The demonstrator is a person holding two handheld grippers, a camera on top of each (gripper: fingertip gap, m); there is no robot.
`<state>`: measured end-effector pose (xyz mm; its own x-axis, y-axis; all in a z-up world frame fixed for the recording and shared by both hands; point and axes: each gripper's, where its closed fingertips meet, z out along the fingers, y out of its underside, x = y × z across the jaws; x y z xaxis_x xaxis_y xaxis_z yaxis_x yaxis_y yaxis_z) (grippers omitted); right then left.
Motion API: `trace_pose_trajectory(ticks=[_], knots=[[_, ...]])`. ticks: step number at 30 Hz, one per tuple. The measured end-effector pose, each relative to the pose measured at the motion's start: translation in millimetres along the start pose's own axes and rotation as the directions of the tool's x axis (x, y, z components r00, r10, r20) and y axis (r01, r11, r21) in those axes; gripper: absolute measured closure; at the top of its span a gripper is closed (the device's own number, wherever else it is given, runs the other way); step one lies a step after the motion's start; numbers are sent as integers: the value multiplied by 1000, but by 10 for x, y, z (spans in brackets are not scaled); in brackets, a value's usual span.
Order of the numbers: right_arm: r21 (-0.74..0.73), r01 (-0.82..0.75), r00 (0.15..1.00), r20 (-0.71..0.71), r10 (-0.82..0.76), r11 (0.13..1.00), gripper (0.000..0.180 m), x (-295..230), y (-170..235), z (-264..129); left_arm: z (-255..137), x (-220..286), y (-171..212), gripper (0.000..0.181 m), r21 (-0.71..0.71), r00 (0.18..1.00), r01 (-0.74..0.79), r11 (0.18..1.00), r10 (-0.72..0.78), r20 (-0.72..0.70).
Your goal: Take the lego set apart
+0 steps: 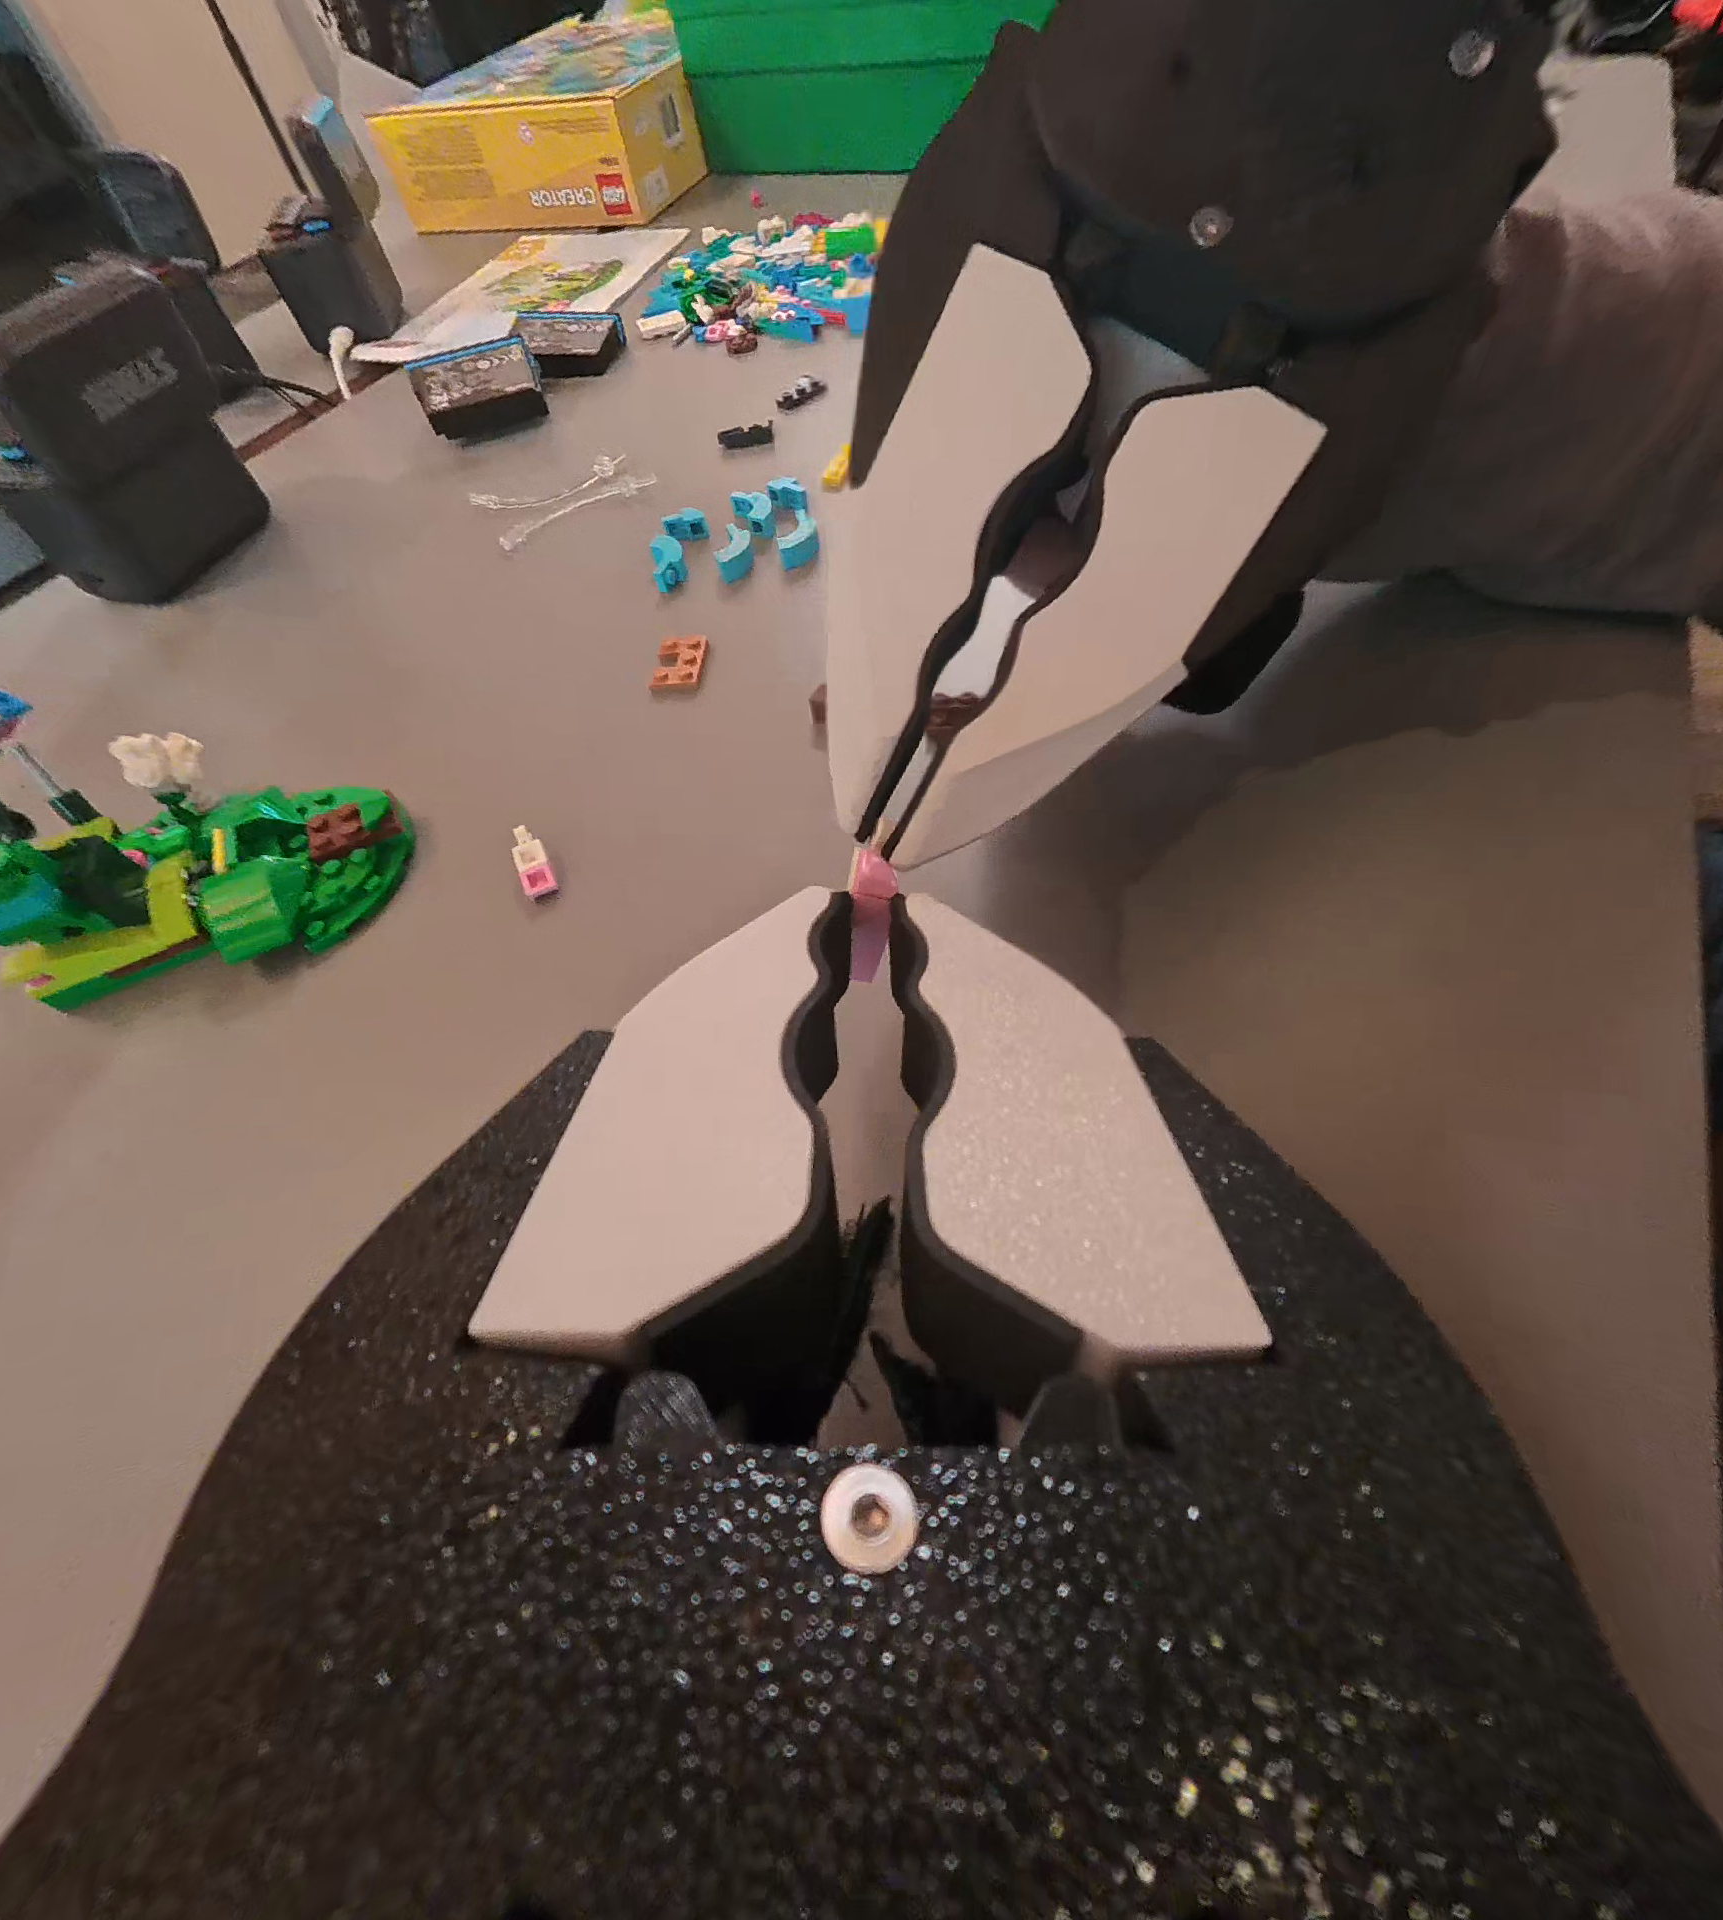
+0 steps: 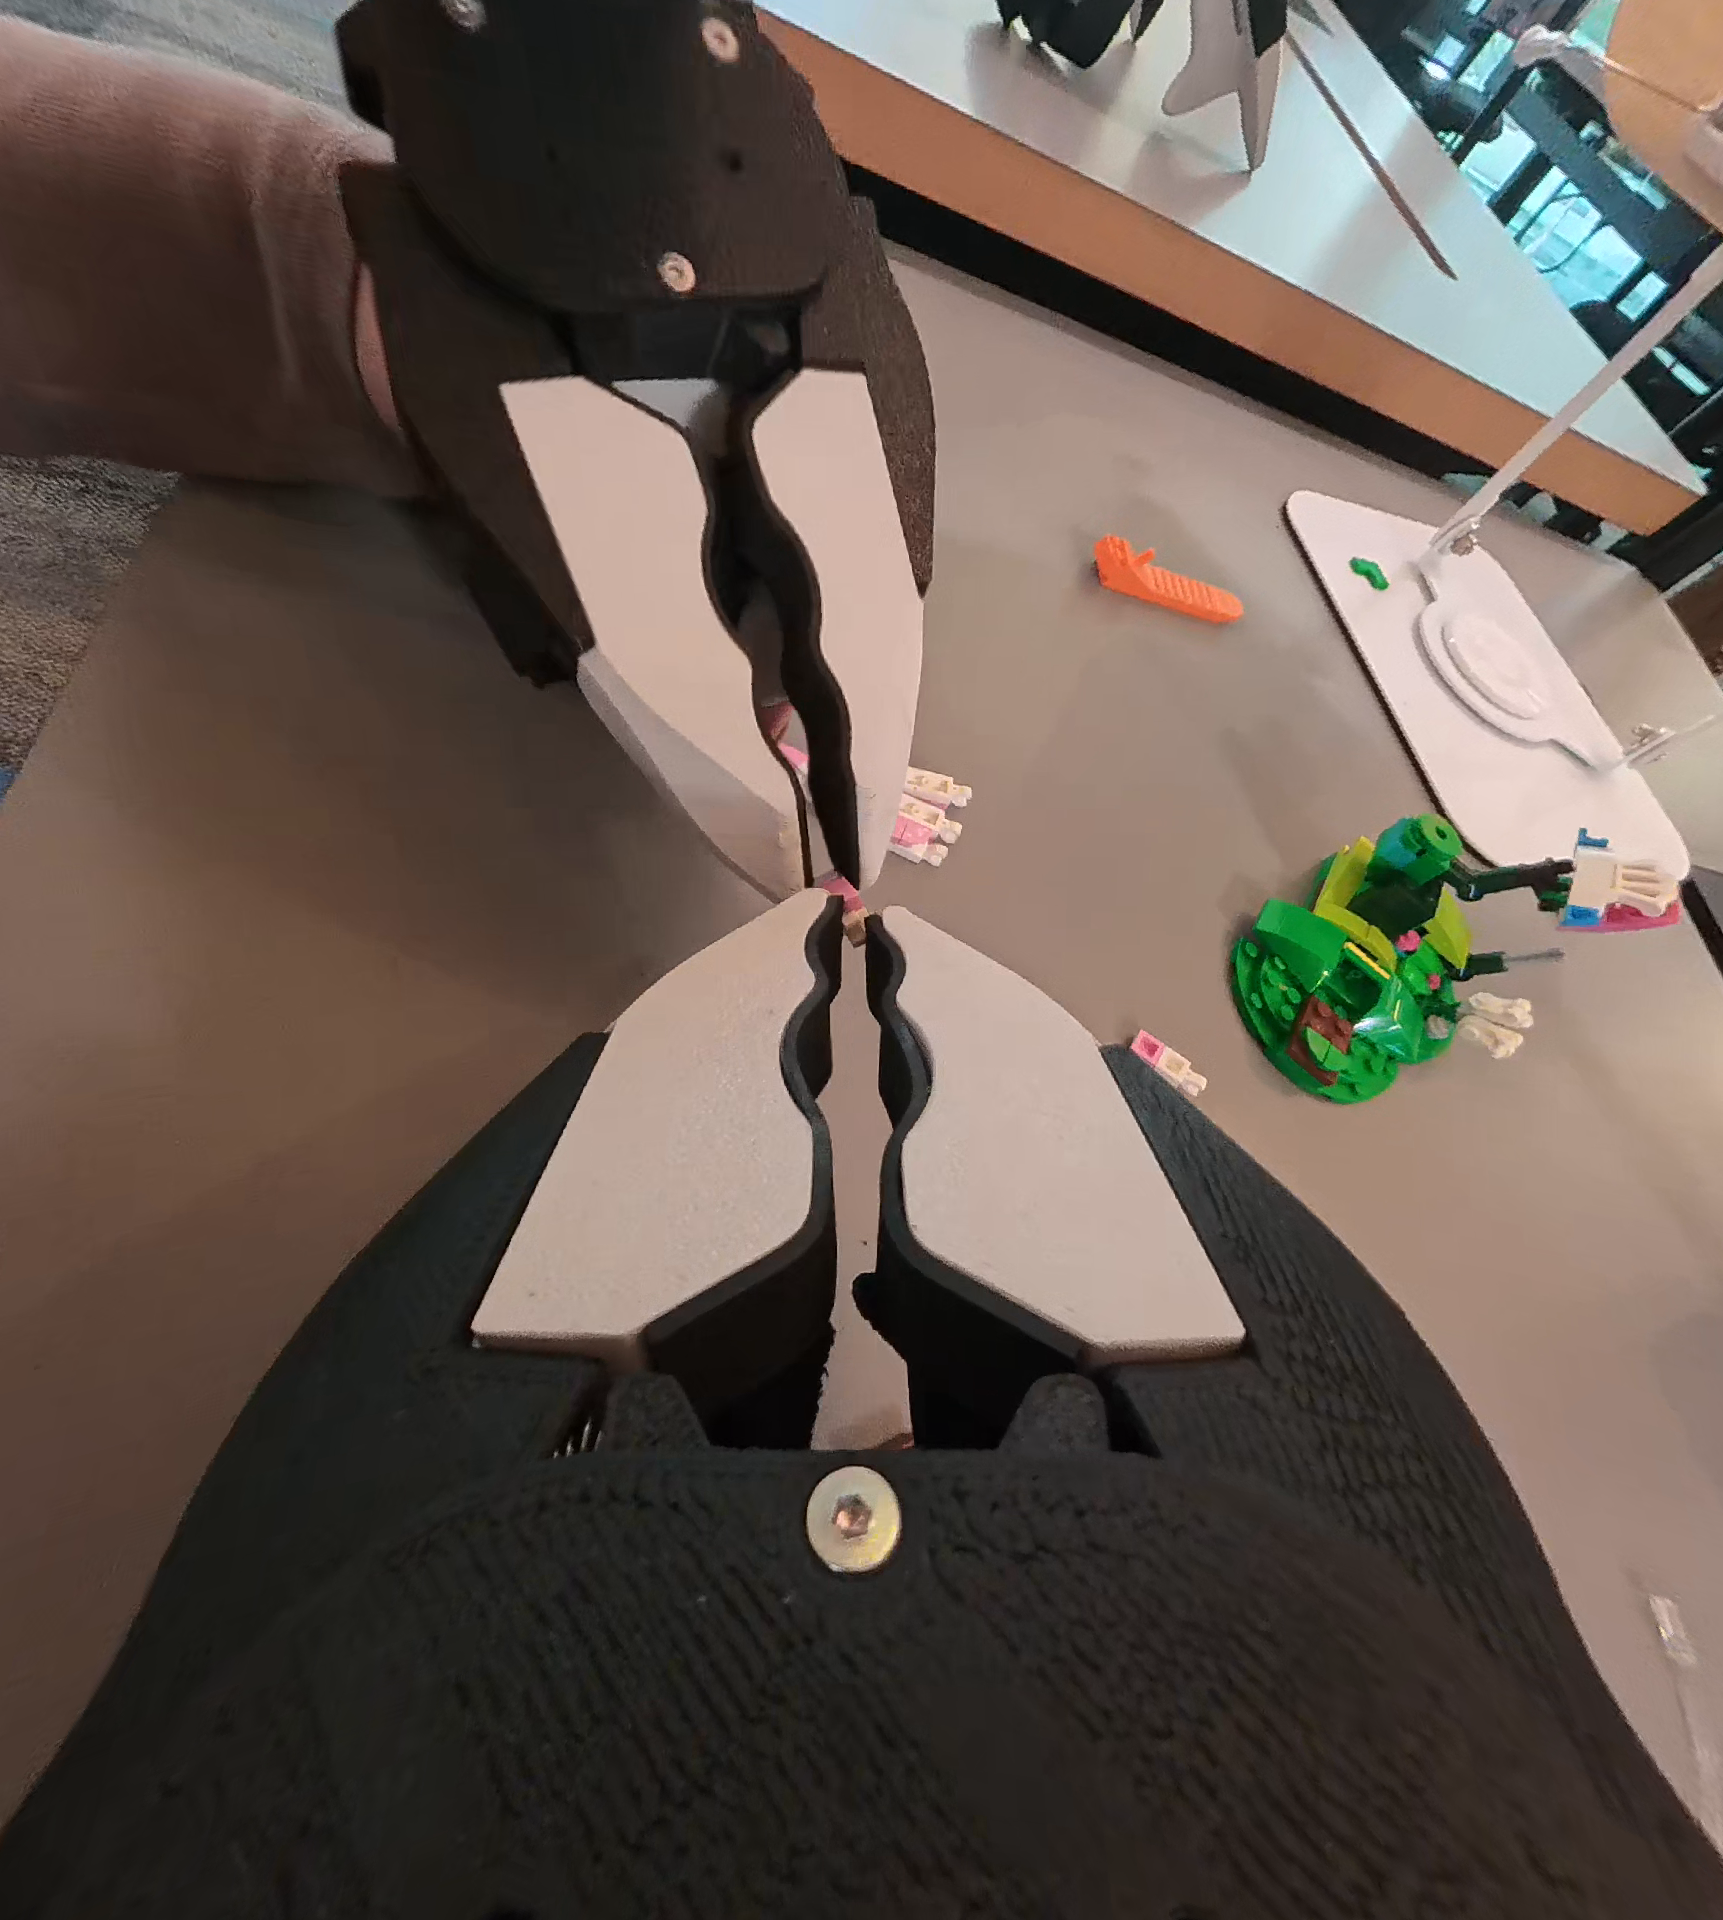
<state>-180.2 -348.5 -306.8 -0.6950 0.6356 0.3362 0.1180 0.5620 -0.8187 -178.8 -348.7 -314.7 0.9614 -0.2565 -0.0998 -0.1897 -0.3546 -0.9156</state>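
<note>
My left gripper (image 1: 872,906) and right gripper (image 2: 855,914) meet tip to tip, both pinching one small pink-and-tan lego piece (image 1: 873,881) above the smooth grey tabletop (image 1: 317,1143).

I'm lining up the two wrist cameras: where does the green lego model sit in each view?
Left wrist view: green lego model on the grey table, far left at mid-height.
Right wrist view: same model, right of centre at mid-height.
Shared landmark: the small pink-and-white piece lying beside it.

Matt grey table (image 1: 317,1143), glossy plastic lego model (image 1: 244,883), rough black claw (image 1: 872,914).
</note>
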Motion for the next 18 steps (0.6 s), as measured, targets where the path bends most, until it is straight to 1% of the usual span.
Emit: trace_pose_trajectory(ticks=[3,5,7,11,14,18], knots=[[32,11,1000,-3,-10,999,178,6,-47,-24,-27,12,-45,174,42,996,83,996,-81,-48],[88,-3,1000,6,3,996,178,12,-137,-77,-76,37,-137,174,108,983,157,982,-145,-111],[170,-43,999,33,38,984,178,10,-256,-145,-148,73,-257,174,175,958,243,954,-208,-198],[300,-158,984,126,126,941,179,-9,-433,-253,-260,138,-428,174,251,901,366,896,-273,-337],[376,-254,960,210,185,891,179,-21,-540,-321,-339,166,-541,175,289,846,456,842,-309,-435],[398,-303,944,250,216,866,179,-16,-561,-348,-342,168,-572,175,281,806,516,809,-347,-479]])
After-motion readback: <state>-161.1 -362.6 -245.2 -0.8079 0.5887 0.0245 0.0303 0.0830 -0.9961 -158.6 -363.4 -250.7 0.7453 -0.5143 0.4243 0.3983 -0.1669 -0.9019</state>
